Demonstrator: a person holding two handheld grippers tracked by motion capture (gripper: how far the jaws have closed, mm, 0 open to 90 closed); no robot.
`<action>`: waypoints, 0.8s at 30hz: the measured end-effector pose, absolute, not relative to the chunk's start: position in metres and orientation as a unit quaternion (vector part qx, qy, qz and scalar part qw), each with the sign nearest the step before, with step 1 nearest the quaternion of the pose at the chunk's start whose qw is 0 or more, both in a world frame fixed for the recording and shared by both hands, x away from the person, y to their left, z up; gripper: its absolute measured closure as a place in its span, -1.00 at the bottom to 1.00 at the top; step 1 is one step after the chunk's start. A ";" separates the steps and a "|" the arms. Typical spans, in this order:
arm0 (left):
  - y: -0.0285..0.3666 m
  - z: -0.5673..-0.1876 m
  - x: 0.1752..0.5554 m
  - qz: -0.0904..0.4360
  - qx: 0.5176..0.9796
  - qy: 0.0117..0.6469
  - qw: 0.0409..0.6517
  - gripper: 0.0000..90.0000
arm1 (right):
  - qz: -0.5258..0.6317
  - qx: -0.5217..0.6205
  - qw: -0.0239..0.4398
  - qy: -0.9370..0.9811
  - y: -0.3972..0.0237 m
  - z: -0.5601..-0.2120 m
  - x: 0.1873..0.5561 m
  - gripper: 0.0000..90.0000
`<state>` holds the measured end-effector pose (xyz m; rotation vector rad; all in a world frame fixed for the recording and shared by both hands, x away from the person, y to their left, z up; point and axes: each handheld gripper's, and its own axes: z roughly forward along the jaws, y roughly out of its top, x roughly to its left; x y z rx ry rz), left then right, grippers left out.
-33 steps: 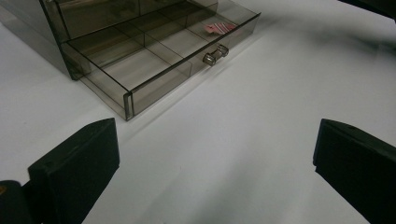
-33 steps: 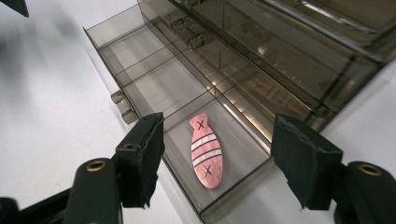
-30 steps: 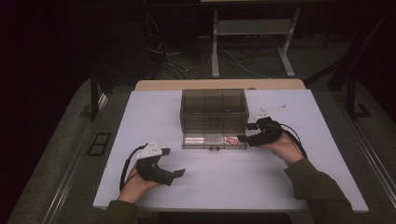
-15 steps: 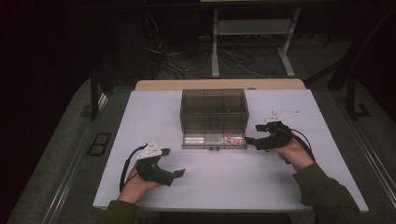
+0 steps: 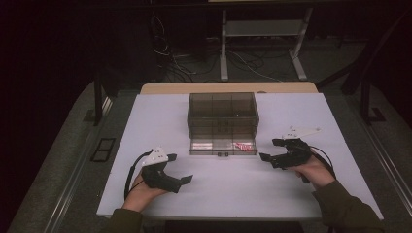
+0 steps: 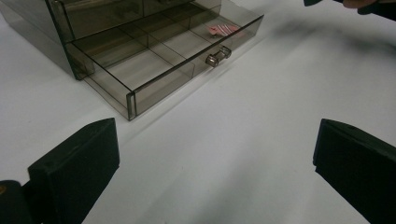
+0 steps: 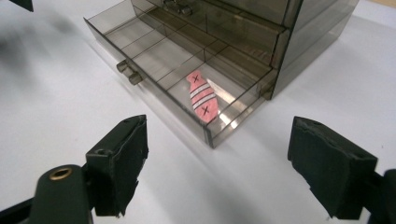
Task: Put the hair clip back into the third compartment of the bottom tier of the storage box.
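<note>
Just right of the open bottom drawer (image 5: 222, 146) of the smoky plastic organizer (image 5: 222, 112), my right gripper (image 5: 266, 155), fingers empty and just widened, has left the pink striped piece (image 7: 201, 97) in the right compartment; my left gripper (image 5: 187, 179), fingers wide, idles, so pushing the drawer shut by its knob (image 6: 218, 56) seems next.

Lab: white table (image 5: 145, 126), dark surroundings, floor cables (image 5: 170, 58), metal stand (image 5: 262, 34).

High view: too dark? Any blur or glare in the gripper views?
High view: dim, surroundings nearly black, white table readable. Left gripper view: smoky drawer soft, top edge smeared. Right gripper view: sharp, glare beside the pink striped piece.
</note>
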<state>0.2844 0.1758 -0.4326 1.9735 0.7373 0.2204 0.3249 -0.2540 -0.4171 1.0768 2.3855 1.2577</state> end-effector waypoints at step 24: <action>0.175 -0.433 0.284 0.093 0.813 0.306 0.487 -1.00 | 0.436 0.378 0.143 0.804 -0.283 -0.432 0.285 -0.61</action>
